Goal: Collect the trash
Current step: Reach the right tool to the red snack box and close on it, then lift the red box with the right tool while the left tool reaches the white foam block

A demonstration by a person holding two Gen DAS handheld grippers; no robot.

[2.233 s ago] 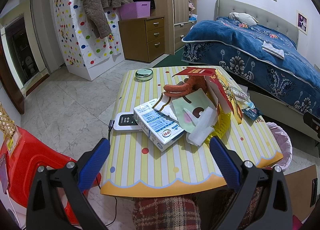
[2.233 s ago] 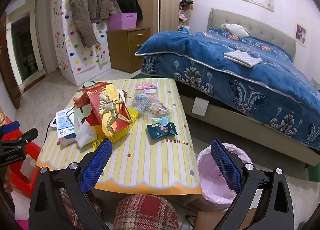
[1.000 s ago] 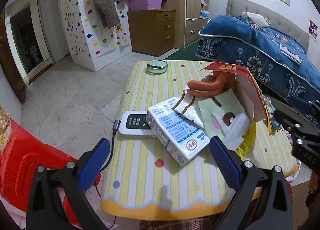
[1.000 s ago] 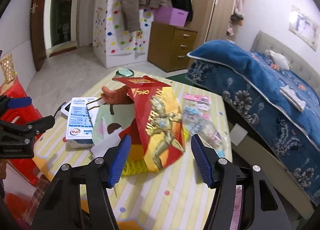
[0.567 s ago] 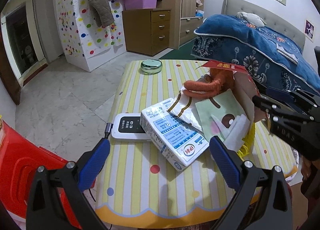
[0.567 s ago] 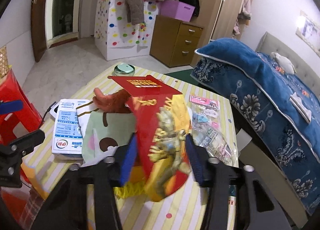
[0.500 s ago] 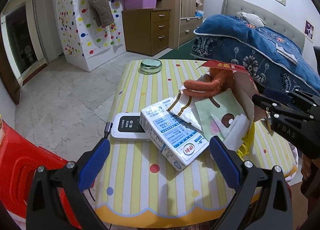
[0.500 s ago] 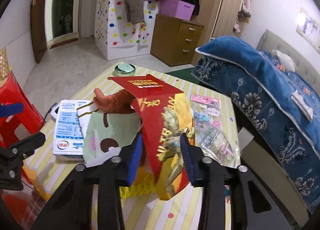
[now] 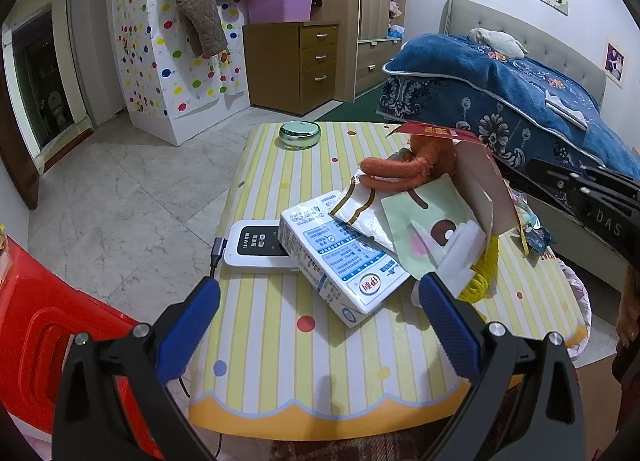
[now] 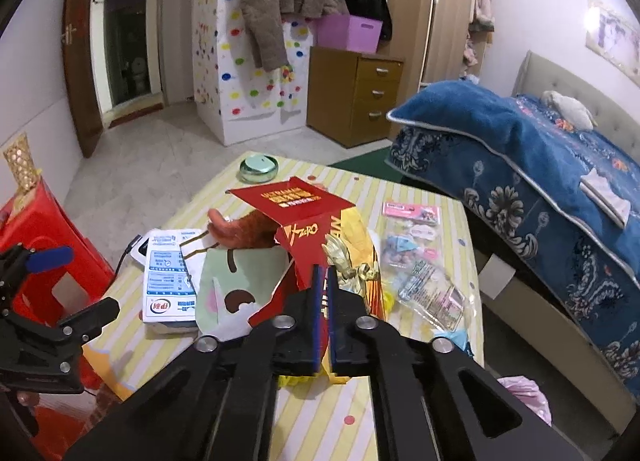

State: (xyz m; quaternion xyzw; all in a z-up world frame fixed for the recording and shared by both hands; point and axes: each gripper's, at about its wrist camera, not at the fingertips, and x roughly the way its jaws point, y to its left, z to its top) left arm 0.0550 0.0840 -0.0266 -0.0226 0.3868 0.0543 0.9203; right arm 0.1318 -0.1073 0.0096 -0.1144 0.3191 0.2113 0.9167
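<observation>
Closed the right gripper (image 10: 325, 281) from a wide gape to a thin slit, now clamped on the near cardboard wall of the red box (image 10: 304, 213). Sits mid-table, that box, top flap sprung open, leaning into a heap.

Packed tight around it:
- orange plush toy (image 9: 400, 169) tucked under the flap at 11 o'clock
- pale green paper bag (image 9: 424, 229) pressed against it at 9 o'clock
- yellow mesh (image 9: 480, 281) poking out beneath at 6 o'clock

Further out at 9 o'clock, milk carton (image 9: 340, 261) lying partly over a white router (image 9: 256, 249) with its cable plugged in. Clear snack packets (image 10: 420, 273) at 3 o'clock, touching or nearly so. Pink bin bag (image 10: 524, 393) down off the table (image 9: 280, 341) edge at 4 o'clock.

Left gripper (image 9: 316, 301) spread wide, grasping nothing, hovering above the near edge with the carton just ahead.

Risks, judged from this:
- Gripping a single thin wall, so likely to fold or tear under a quick lift and let the box swing or drop short of the bag.
- Could drag the plush toy out with it, and the toy may not be trash at all.
- Could snag the mesh or green bag and sweep the packets off the edge.
- With a careless grab on the left, could shove the carton into the router and strain the cable.
</observation>
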